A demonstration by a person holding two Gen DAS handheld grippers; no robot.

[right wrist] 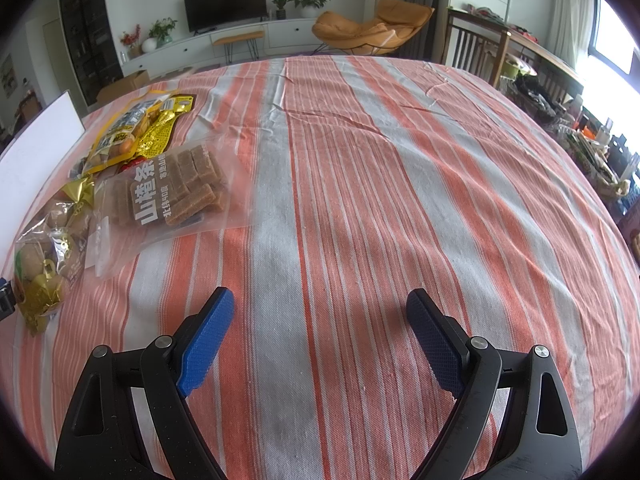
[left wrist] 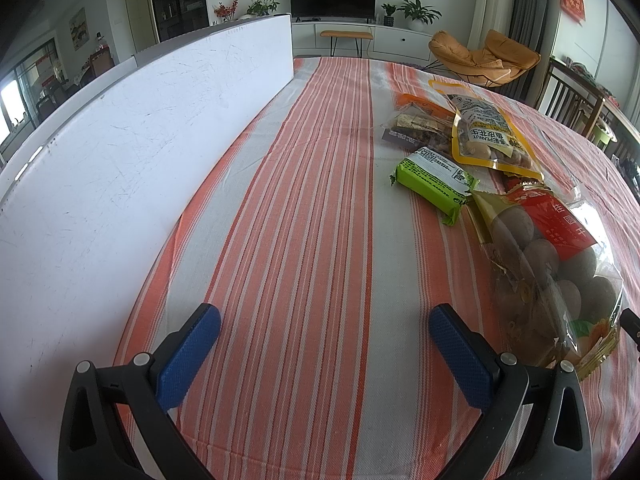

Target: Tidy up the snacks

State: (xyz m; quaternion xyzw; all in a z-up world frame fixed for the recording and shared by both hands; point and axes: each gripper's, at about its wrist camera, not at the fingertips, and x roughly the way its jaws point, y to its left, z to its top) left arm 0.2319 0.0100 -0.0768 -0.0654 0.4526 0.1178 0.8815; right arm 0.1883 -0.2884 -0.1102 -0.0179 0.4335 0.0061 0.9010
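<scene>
Several snack packs lie on the striped tablecloth. In the left wrist view, a clear bag of round brown snacks with a red label (left wrist: pixel 556 264) lies at the right, a green bar pack (left wrist: pixel 434 182) beyond it, then a yellow peanut bag (left wrist: pixel 486 132) and a dark mixed-snack pack (left wrist: pixel 416 124). My left gripper (left wrist: pixel 324 328) is open and empty, left of the round-snack bag. In the right wrist view, a clear bag of brown hawthorn strips (right wrist: pixel 176 192) lies at the left, with the round-snack bag (right wrist: pixel 44 256) and yellow bags (right wrist: pixel 136 128) near it. My right gripper (right wrist: pixel 320 312) is open and empty over bare cloth.
A tall white board (left wrist: pixel 132 148) stands along the table's left side. The orange and grey striped tablecloth (right wrist: pixel 400 184) covers the table. Beyond the table are a TV, an orange lounge chair (right wrist: pixel 372 24) and wooden chairs (right wrist: pixel 480 48) at the right.
</scene>
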